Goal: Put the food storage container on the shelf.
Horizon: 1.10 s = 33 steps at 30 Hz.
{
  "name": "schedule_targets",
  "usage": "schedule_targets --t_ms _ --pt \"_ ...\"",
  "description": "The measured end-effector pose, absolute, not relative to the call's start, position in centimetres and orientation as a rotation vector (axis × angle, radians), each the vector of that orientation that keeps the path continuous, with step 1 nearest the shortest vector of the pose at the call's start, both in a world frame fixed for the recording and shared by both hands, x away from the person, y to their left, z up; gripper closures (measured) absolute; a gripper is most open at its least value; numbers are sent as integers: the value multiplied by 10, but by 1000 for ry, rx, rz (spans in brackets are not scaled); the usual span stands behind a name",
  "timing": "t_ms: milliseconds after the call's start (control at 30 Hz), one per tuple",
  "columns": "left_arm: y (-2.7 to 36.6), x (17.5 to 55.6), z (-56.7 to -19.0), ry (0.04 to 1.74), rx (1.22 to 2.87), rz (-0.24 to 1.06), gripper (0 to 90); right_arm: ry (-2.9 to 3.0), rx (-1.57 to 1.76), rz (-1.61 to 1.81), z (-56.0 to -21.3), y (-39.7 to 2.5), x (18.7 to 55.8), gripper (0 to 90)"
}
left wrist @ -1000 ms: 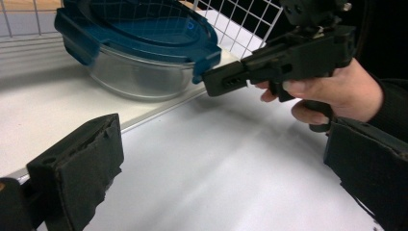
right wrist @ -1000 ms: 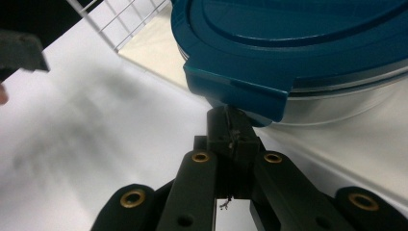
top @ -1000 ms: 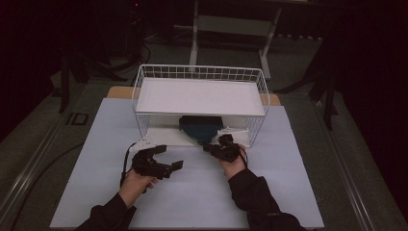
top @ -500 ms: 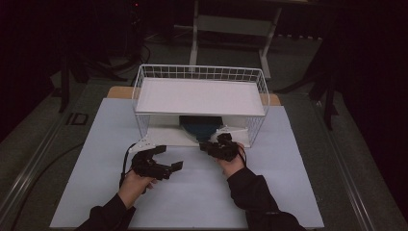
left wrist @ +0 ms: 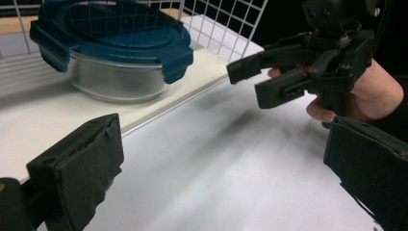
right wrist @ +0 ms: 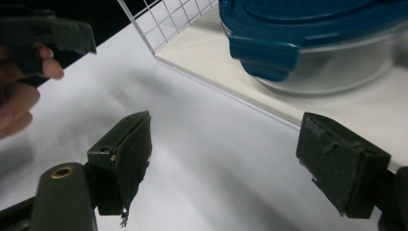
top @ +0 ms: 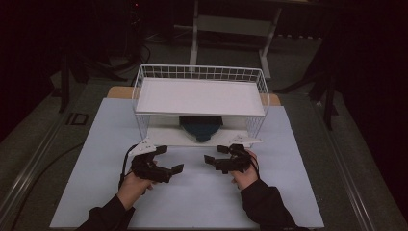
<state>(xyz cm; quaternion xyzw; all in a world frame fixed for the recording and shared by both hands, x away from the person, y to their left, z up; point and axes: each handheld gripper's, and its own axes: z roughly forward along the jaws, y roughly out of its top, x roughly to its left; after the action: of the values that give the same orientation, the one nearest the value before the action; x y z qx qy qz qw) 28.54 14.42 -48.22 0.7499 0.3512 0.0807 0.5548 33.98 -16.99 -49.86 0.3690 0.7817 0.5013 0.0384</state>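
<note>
Right gripper (top: pixel 212 161) drawn back from container (top: pixel 200 128)

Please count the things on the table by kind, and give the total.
Grippers: 2, left and right, both open
Wire shelf: 1
Container with blue lid: 1
Total: 4

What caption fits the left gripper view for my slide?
Open left gripper faces a blue-lidded container on the rack's lower shelf.
</note>
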Motion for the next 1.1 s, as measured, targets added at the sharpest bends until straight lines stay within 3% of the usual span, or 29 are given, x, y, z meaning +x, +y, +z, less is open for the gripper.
schedule_targets --t_ms 700,1100 --pt "154 263 -482 797 1787 182 5 2324 1097 1494 -494 -217 289 195" --pt "151 261 -490 783 1817 172 5 2314 1135 1441 -505 -237 278 196"
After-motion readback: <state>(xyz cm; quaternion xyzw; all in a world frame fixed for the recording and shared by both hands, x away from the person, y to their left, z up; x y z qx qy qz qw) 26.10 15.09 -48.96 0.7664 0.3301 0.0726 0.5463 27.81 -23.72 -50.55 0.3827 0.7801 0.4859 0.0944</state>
